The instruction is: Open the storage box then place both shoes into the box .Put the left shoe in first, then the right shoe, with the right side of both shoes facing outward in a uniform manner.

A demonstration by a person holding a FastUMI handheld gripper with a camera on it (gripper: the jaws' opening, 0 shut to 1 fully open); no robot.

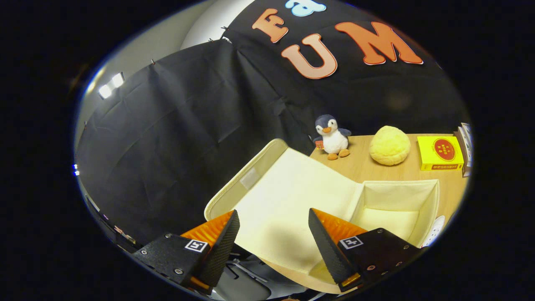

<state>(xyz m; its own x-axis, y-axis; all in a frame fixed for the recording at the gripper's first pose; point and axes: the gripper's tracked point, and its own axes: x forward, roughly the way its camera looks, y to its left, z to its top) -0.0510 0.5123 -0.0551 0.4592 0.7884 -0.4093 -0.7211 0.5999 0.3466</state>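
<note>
A cream fabric storage box point(434, 196) stands open on the wooden table, its inside bare. Its lid point(288, 196) is thrown back to the left and lies flat, reaching out past the table's edge. My gripper point(273, 219) hovers above the lid with its fingers point(223, 238) wide apart and nothing between them. The box's cavity lies just ahead of the right finger. A white piece with holes point(436, 230), maybe a shoe, peeks out to the right of the box; too little of it shows to be sure.
At the back of the table point(363, 167) stand a plush penguin point(332, 138), a round yellow plush point(389, 145) and a yellow carton point(441, 153), with books point(466, 146) beside it. Black cloth walls close off the back and left.
</note>
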